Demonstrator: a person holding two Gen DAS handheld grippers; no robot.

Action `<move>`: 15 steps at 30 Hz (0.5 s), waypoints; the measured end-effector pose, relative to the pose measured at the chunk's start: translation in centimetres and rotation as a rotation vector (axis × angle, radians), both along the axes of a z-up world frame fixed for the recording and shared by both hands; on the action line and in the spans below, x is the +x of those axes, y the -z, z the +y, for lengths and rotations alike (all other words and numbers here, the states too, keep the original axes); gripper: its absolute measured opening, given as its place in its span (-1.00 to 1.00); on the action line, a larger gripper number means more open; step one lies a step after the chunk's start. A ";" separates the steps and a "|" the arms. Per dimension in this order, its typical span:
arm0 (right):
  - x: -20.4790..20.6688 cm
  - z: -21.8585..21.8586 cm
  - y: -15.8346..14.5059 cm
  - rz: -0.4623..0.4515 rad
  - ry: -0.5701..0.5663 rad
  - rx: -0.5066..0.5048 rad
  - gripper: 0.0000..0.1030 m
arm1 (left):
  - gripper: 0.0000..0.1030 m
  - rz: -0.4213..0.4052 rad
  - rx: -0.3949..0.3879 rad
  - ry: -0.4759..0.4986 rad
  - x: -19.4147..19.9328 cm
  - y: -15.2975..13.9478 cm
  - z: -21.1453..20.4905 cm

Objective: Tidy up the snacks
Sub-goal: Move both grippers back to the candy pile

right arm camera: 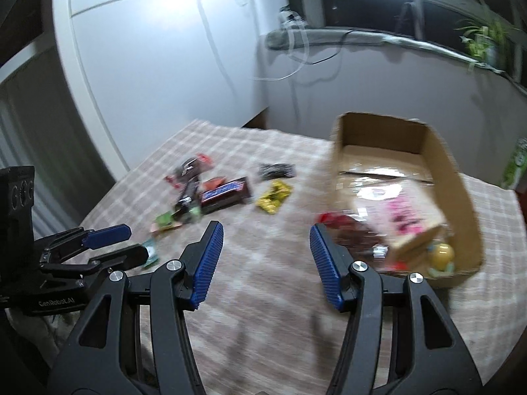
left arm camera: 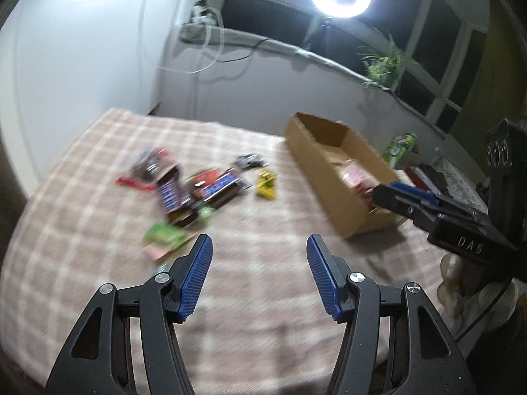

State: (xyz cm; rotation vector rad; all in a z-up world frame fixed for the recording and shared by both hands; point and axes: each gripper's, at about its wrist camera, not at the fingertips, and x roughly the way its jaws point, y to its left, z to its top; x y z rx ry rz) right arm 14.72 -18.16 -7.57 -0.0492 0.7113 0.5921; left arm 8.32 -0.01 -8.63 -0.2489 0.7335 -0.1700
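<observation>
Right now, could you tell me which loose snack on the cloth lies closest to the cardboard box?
The yellow packet, lying alone between the snack pile and the cardboard box.

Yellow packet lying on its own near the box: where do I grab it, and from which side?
Judging by its pose, take the yellow packet by its near end, coming from above with the open left gripper. It lies flat on the checked cloth, apart from the snack pile, so that end looks free. Blur hides its seams.
</observation>
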 end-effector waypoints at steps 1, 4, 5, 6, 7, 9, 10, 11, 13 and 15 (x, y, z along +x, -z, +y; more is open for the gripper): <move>0.1 0.8 0.4 0.011 -0.024 0.001 0.11 | 0.15 0.010 0.001 -0.011 -0.3 0.4 0.6; 0.6 2.8 1.5 0.049 -0.074 -0.002 0.11 | 0.15 0.047 0.007 -0.038 -1.0 1.8 2.0; 0.8 3.4 1.8 0.061 -0.085 -0.002 0.11 | 0.15 0.058 0.004 -0.046 -1.0 2.2 2.4; 1.1 4.0 2.2 0.076 -0.101 0.000 0.11 | 0.15 0.068 -0.004 -0.053 -1.0 2.6 2.8; 1.4 4.7 2.6 0.093 -0.116 0.002 0.11 | 0.15 0.076 -0.011 -0.060 -1.0 2.9 3.1; 1.8 5.7 3.1 0.114 -0.141 0.003 0.11 | 0.15 0.086 -0.012 -0.061 -1.0 3.4 3.3; 2.0 6.3 3.3 0.121 -0.151 0.000 0.11 | 0.15 0.093 -0.006 -0.055 -0.9 3.7 3.4; 2.2 6.9 3.5 0.126 -0.161 -0.003 0.11 | 0.15 0.098 0.000 -0.050 -0.9 3.9 3.4; 2.8 7.9 3.9 0.137 -0.178 -0.006 0.11 | 0.15 0.115 0.016 -0.047 -0.5 4.6 3.4; 3.3 8.7 4.2 0.143 -0.186 -0.009 0.06 | 0.15 0.125 0.019 -0.052 -0.2 5.0 3.6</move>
